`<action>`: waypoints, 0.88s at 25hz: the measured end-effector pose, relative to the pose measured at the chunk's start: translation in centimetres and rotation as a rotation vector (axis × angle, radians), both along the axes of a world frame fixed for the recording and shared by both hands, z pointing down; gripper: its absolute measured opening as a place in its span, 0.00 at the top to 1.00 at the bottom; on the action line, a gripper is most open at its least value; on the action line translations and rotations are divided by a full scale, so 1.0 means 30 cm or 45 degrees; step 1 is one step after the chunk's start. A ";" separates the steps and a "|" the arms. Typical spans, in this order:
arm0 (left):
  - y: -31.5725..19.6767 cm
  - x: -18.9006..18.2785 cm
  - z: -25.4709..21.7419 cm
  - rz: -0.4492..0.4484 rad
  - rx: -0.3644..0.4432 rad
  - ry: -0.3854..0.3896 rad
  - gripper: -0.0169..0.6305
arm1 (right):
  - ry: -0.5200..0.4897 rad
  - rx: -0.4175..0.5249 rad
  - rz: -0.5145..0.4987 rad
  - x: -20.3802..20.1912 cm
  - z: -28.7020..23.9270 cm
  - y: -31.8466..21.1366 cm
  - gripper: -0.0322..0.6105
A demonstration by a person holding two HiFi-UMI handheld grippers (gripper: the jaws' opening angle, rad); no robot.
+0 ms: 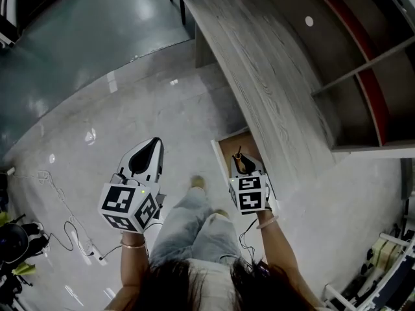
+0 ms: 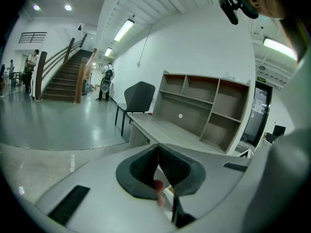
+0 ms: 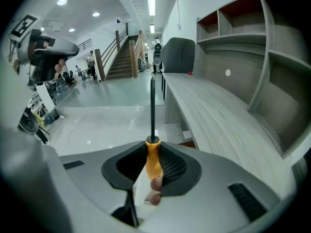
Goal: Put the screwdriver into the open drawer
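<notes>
Currently the right gripper [image 1: 245, 165] clamps the screwdriver [image 3: 153, 158] above the open drawer [image 1: 228, 146], the left gripper [image 2: 158, 150] closed on nothing; released off-centre, it could miss onto the floor [image 1: 130, 96].

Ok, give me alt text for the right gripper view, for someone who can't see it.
The right gripper is shut on the orange handle of a screwdriver, its black shaft pointing ahead. A grey wooden desk with a shelf unit runs along the right, beside a glossy floor.
</notes>
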State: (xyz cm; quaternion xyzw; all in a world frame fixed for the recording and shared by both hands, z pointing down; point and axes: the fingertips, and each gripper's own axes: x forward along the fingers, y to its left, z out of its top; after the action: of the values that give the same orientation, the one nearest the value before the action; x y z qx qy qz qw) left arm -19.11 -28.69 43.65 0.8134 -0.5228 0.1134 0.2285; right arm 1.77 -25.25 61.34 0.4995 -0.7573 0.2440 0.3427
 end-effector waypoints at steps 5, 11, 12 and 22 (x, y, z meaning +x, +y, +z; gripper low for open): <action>-0.025 -0.028 0.043 -0.028 -0.019 0.000 0.95 | 0.026 -0.063 -0.019 -0.004 0.093 -0.022 0.81; -0.058 -0.046 0.112 -0.058 -0.046 -0.011 0.95 | 0.061 -0.158 -0.028 0.016 0.222 -0.046 0.81; -0.060 -0.050 0.122 -0.064 -0.052 -0.012 0.95 | 0.067 -0.175 -0.029 0.017 0.242 -0.045 0.81; -0.068 -0.073 0.193 -0.100 -0.090 -0.034 0.95 | 0.141 -0.304 -0.056 0.037 0.395 -0.044 0.81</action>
State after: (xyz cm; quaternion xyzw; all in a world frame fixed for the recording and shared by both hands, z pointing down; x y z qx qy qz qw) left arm -21.29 -30.74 49.44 0.7821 -0.5529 0.1336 0.2544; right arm 2.88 -26.56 73.19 0.4511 -0.7136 0.2970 0.4461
